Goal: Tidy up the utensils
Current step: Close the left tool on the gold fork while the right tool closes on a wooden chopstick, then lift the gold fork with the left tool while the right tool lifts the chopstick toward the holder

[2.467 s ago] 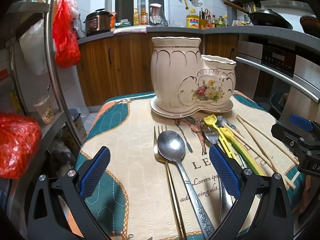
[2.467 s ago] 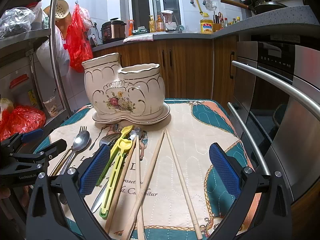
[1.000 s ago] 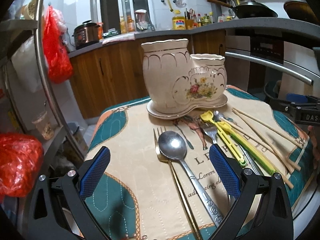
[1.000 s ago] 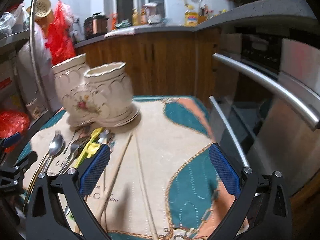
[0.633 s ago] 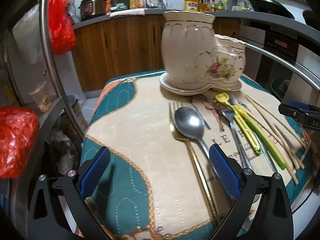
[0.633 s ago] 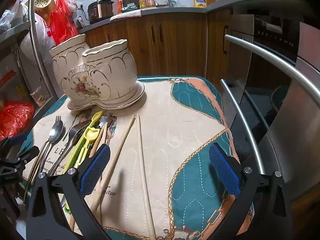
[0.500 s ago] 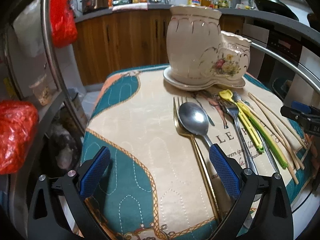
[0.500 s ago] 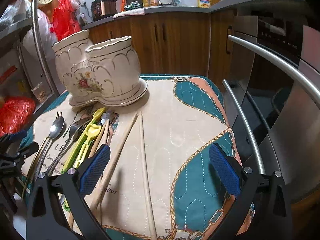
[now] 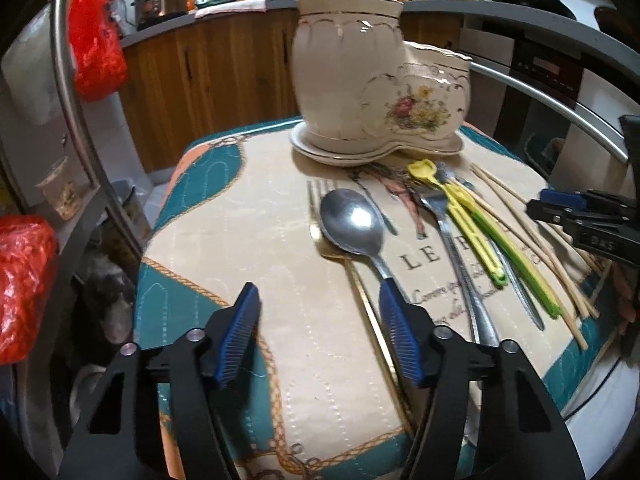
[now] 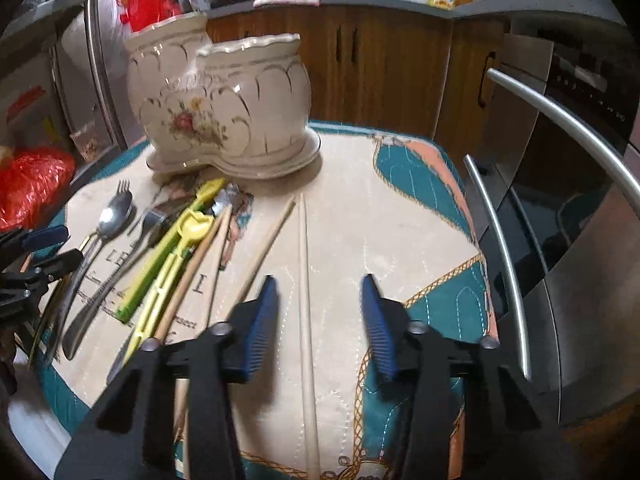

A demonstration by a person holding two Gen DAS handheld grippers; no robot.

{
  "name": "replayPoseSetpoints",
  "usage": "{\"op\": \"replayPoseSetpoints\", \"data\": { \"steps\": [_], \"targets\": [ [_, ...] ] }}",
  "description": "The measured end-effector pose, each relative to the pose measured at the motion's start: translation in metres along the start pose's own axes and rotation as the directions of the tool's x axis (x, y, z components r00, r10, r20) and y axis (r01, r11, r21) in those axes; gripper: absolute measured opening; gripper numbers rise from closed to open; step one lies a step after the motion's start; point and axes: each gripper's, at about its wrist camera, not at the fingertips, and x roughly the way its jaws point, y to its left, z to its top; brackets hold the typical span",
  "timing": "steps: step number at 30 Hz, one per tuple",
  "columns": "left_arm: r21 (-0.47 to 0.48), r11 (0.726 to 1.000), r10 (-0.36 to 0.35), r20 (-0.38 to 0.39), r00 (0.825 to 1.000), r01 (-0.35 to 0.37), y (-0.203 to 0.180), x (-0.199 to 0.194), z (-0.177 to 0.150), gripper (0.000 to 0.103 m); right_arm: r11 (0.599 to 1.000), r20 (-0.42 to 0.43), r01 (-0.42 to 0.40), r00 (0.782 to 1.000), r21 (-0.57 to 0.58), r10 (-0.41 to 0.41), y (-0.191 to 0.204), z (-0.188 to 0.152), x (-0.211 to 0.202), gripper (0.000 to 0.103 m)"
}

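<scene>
Both sets of jaws have just been closing in; the left gripper (image 9: 320, 334) hasn't clamped anything, and the gold-handled fork (image 9: 362, 292) and shiny steel spoon (image 9: 352, 222) lie by its right pad; the right gripper (image 10: 318, 322) straddles a pale wooden chopstick (image 10: 306, 280) without pinching it; the cream floral ceramic utensil holder (image 10: 224, 104) sits behind on the quilted teal-and-cream cloth (image 10: 360, 208).
</scene>
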Motion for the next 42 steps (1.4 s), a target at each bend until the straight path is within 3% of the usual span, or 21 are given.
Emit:
{"op": "replayPoseSetpoints", "data": {
  "steps": [9, 17, 23, 28, 32, 35, 42],
  "targets": [
    [0.02, 1.0, -0.016, -0.008, 1.0, 0.016, -0.005, 0.005, 0.003, 0.039, 1.0, -0.032, -0.024, 0.999, -0.016, 0.024, -0.001, 0.003, 0.005, 0.036],
    [0.031, 0.999, 0.032, 0.005, 0.999, -0.032, -0.013, 0.006, 0.002, 0.036, 1.0, -0.073, -0.021, 0.997, -0.018, 0.02, 0.001, 0.009, 0.008, 0.036],
    [0.017, 1.0, 0.013, -0.06, 0.998, -0.012, -0.01, 0.006, 0.009, 0.035, 0.997, -0.144, -0.046, 0.989, -0.067, 0.036, 0.001, 0.017, 0.012, 0.036],
    [0.026, 1.0, 0.011, -0.117, 0.993, -0.008, -0.012, 0.008, 0.015, 0.03, 0.992, -0.193, -0.089, 0.979, -0.093, 0.069, 0.003, 0.02, 0.014, 0.022],
    [0.035, 0.999, 0.003, -0.15, 0.989, 0.002, -0.012, 0.012, 0.02, 0.014, 0.988, -0.222, -0.118, 0.971, -0.096, 0.094, 0.005, 0.024, 0.016, 0.011],
    [0.009, 1.0, -0.015, -0.165, 0.986, 0.016, -0.007, 0.015, 0.024, 0.012, 0.989, -0.219, -0.136, 0.968, -0.064, 0.12, 0.001, 0.024, 0.016, 0.006],
    [0.001, 1.0, -0.027, -0.122, 0.992, 0.028, -0.004, 0.01, 0.02, 0.006, 0.988, -0.154, -0.154, 0.976, 0.008, 0.153, -0.01, 0.017, 0.005, 0.005]
  ]
}}
